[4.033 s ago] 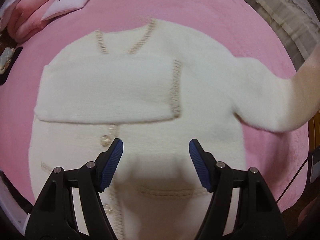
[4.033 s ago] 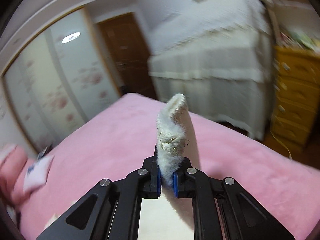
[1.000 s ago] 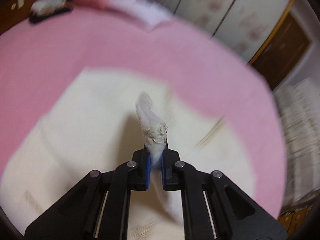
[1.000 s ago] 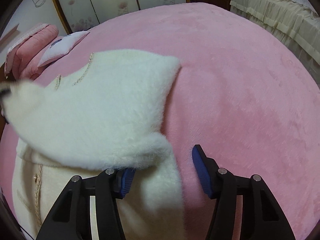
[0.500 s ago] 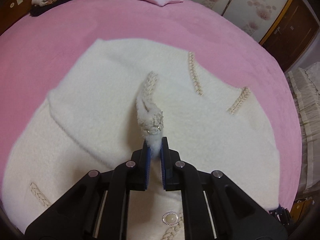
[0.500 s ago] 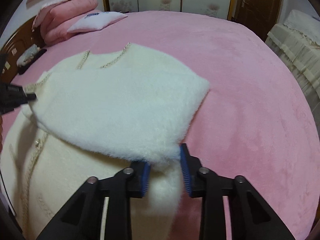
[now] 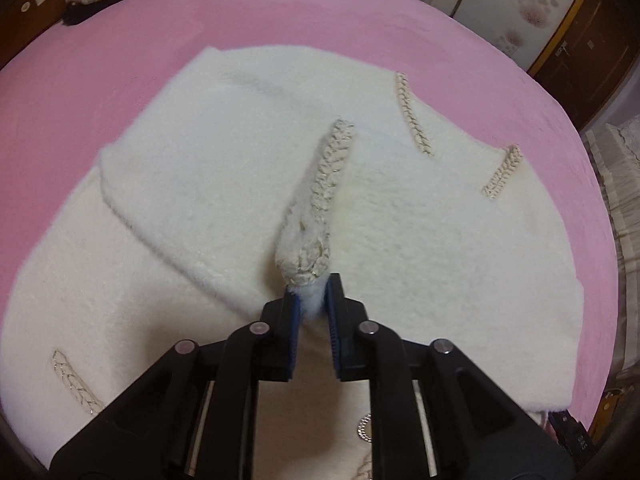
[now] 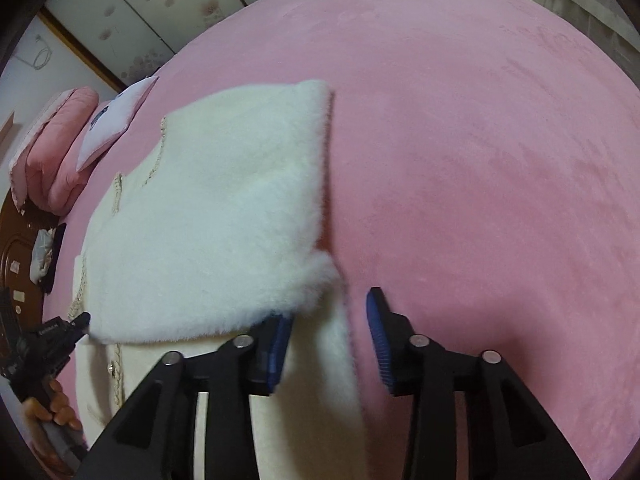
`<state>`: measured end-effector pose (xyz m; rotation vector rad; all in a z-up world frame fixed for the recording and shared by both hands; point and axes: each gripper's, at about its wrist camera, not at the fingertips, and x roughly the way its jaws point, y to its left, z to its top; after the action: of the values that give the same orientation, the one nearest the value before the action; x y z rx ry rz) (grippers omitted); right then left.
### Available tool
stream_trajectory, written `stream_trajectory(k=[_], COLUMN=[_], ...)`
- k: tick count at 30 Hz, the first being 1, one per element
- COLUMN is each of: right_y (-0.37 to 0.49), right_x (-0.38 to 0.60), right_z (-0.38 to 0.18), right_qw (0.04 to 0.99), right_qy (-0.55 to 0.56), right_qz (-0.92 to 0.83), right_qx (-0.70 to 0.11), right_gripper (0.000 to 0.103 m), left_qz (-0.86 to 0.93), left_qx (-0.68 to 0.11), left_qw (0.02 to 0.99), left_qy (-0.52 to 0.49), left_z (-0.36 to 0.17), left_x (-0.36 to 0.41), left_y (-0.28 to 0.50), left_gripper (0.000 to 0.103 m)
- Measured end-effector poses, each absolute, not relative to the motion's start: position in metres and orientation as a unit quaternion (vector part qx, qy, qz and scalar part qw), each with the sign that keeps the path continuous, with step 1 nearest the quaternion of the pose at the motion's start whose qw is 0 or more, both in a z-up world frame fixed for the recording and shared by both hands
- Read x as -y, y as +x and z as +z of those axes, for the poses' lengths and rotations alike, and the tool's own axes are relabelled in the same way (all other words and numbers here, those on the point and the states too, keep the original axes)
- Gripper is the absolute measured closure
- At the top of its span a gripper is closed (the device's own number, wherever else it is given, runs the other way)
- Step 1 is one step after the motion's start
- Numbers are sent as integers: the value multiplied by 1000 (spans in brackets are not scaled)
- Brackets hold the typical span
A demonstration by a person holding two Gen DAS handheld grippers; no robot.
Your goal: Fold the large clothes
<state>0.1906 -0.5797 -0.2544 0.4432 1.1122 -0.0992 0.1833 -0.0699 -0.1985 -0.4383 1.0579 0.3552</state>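
Now, left tool opening — braided cuff between pads

Cardigan on bed

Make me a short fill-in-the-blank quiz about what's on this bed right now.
1. The white cardigan lies on a ____ bedspread.
2. The cardigan's braided sleeve cuff sits between the pads of the ____ claw.
3. Both sleeves are folded ____ the cardigan's body.
4. The right claw has ____ between its pads.

Missing words: pink; left; over; nothing
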Motion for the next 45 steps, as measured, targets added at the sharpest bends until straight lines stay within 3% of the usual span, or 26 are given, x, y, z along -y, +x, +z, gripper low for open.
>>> stream_trajectory(k=[1, 8, 14, 17, 21, 24, 31, 32, 36, 39, 45], right_y=[186, 155, 170, 184, 187, 189, 219, 213, 201, 175, 159], right_x=[586, 595, 565, 537, 514, 512, 502, 518, 563, 579, 610], right_z=[-252, -204, -193, -206, -221, -231, -253, -253, -258, -248, -235], right_qw=[824, 852, 854, 839, 823, 817, 825, 830, 848, 859, 867], right_qy=[210, 160, 204, 189, 188, 169, 125, 124, 142, 65, 202], right_qz=[-44, -30, 68, 98, 118, 120, 96, 73, 15, -102, -75], right_qx=[-525, -498, -473, -501, -523, -537, -543, -539, -510, -498, -449], right_gripper=[64, 66, 91, 95, 96, 96, 98, 103, 103, 103, 103], left_qz=[181, 230, 54, 11, 14, 87, 181, 183, 182, 196, 156], left_qx=[-502, -469, -508, -527, -563, -579, -566, -567, -568, -566, -554], left_qw=[820, 830, 832, 825, 810, 804, 801, 799, 800, 799, 815], left_qy=[-207, -197, -215, -203, -163, -105, -71, -76, -64, -51, -69], left_z=[-200, -156, -148, -159, -188, -210, -219, -221, -224, -222, -201], left_x=[67, 62, 110, 143, 171, 168, 125, 117, 104, 105, 129], left_y=[184, 165, 175, 189, 210, 216, 222, 223, 227, 229, 219], left_gripper=[79, 78, 78, 87, 87, 102, 102, 102, 102, 102, 102])
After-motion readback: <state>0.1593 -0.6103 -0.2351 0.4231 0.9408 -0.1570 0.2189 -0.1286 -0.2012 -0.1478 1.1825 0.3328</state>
